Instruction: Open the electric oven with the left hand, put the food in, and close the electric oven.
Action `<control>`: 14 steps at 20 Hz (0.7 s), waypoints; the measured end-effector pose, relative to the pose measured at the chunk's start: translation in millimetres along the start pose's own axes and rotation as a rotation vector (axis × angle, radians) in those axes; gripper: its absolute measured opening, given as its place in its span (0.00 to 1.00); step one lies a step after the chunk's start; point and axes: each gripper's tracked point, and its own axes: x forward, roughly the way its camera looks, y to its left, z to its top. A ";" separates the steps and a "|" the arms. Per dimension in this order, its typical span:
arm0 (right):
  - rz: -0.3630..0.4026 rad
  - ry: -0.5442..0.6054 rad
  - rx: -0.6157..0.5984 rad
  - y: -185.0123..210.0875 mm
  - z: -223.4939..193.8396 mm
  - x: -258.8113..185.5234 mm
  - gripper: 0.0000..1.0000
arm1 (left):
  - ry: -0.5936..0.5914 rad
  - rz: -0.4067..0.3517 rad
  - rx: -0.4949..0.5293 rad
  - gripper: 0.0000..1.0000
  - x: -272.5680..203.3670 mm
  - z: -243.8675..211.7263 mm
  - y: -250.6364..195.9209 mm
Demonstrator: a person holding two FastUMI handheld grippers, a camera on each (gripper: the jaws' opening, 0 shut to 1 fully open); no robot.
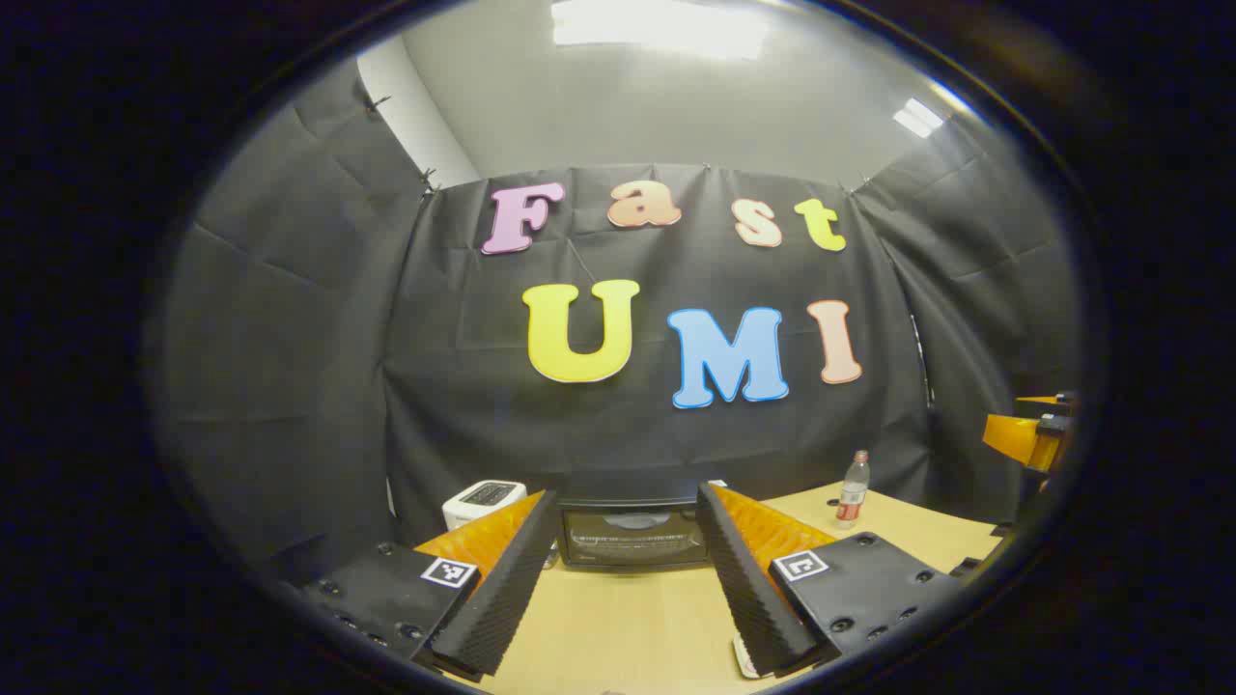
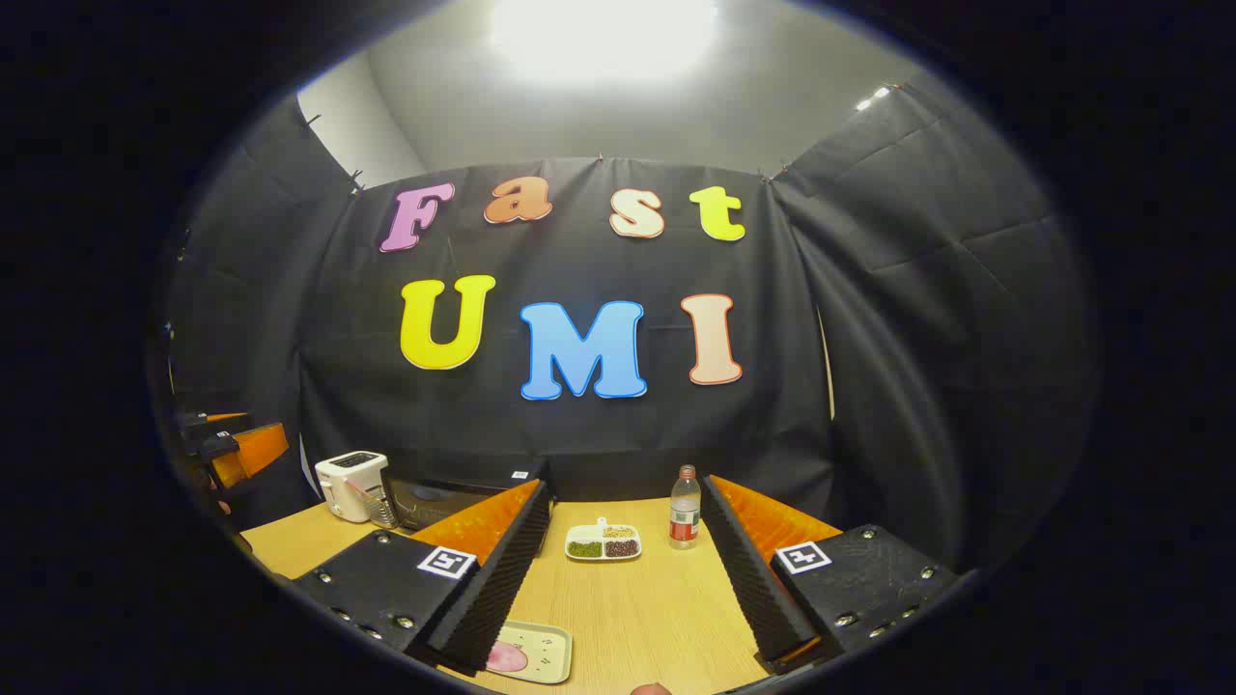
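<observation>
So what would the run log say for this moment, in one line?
stage: start | oven: door shut | left gripper: open, facing oven | right gripper: open, empty | food tray: on table

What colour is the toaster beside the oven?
White toaster, clearest in the right gripper view.

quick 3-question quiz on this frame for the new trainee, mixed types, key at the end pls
1. True or false: the electric oven door is already open.
2. In the right gripper view, what lies nearest the right gripper?
A. the toaster
B. the tray with food
C. the water bottle
3. Fill in: in the left gripper view, the oven sits straight ahead between the fingers of the left gripper, whose jaws are ____.

Key
1. False: the door looks closed.
2. B: the tray lies on the table just below the gripper's left finger.
3. open: both grippers are open and hold nothing.
</observation>
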 end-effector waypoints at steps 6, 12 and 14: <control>0.023 -0.012 -0.004 4.4 5.0 11.2 0.97 | -0.002 0.049 0.001 1.00 0.3 0.6 12.7; 0.041 -0.017 -0.012 7.2 5.8 15.3 0.97 | -0.005 0.062 0.017 1.00 -3.1 2.4 11.1; 0.045 -0.015 -0.015 7.1 5.2 15.1 0.97 | -0.003 0.063 0.018 1.00 -4.5 2.4 8.1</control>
